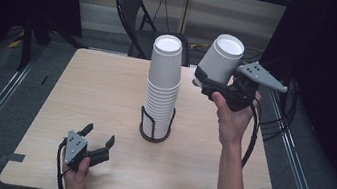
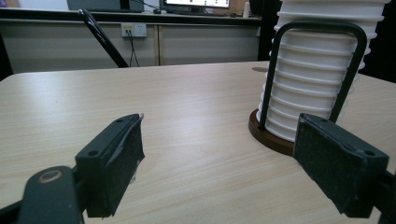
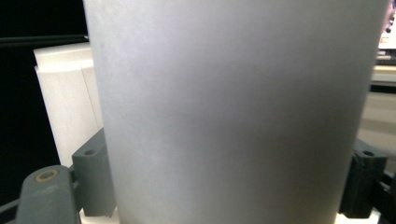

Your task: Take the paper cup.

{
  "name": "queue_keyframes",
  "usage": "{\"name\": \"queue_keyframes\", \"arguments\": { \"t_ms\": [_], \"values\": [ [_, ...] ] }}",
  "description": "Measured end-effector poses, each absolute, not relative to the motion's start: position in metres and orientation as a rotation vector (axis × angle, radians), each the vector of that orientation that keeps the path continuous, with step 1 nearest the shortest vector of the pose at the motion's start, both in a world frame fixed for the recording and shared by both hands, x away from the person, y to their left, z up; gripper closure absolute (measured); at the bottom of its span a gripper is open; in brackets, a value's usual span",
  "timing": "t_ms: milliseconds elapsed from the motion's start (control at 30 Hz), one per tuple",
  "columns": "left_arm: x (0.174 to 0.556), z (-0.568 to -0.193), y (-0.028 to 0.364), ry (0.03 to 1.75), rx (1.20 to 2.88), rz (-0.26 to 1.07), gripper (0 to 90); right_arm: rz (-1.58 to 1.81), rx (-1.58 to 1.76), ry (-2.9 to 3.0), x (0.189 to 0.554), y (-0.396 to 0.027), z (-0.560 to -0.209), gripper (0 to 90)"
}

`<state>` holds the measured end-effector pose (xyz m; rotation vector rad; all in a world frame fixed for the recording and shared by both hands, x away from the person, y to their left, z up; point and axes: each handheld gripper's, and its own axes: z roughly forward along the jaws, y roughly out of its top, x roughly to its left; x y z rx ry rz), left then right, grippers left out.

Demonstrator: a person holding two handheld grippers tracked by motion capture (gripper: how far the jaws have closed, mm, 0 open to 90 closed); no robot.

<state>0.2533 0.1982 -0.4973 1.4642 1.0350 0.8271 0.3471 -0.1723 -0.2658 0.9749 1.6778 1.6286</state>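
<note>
Cup [image 1: 221, 57] plain white, tilted, clamped in right claw [image 1: 202, 83]; left claw [image 1: 97, 141] wide open, empty

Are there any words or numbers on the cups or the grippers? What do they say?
None can be read.
The held cup in the right gripper: plain white, no print.
The cup stack in its holder: plain, no print.
The left gripper: no label visible.
The monitor in the left gripper view: shows something, too small and blurred to read.

I saw a pale wooden table [image 1: 105, 95] bearing a wire cup holder [image 1: 154, 129] stacked with white cups [image 1: 163, 81].
</note>
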Motion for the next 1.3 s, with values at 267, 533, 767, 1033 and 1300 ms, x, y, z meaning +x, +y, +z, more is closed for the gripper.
{"name": "queue_keyframes", "arguments": {
  "t_ms": [267,533,767,1033,1300],
  "values": [
    [0.254,-0.497,0.200,1.039,1.456,0.813,15.8,1.634,1.024,1.691,0.343,-0.174,-0.291,14.9],
    [0.253,-0.498,0.201,1.056,1.435,0.821,15.9,1.615,1.047,1.713,0.334,-0.176,-0.310,14.9],
    [0.254,-0.497,0.200,1.075,1.433,0.827,16.0,1.605,1.081,1.733,0.329,-0.178,-0.326,15.0],
    [0.253,-0.497,0.200,1.067,1.433,0.837,19.4,1.591,1.111,1.765,0.321,-0.175,-0.350,15.0],
    [0.252,-0.498,0.200,1.051,1.434,0.807,19.0,1.604,1.171,1.793,0.315,-0.173,-0.376,15.1]
  ]
}}
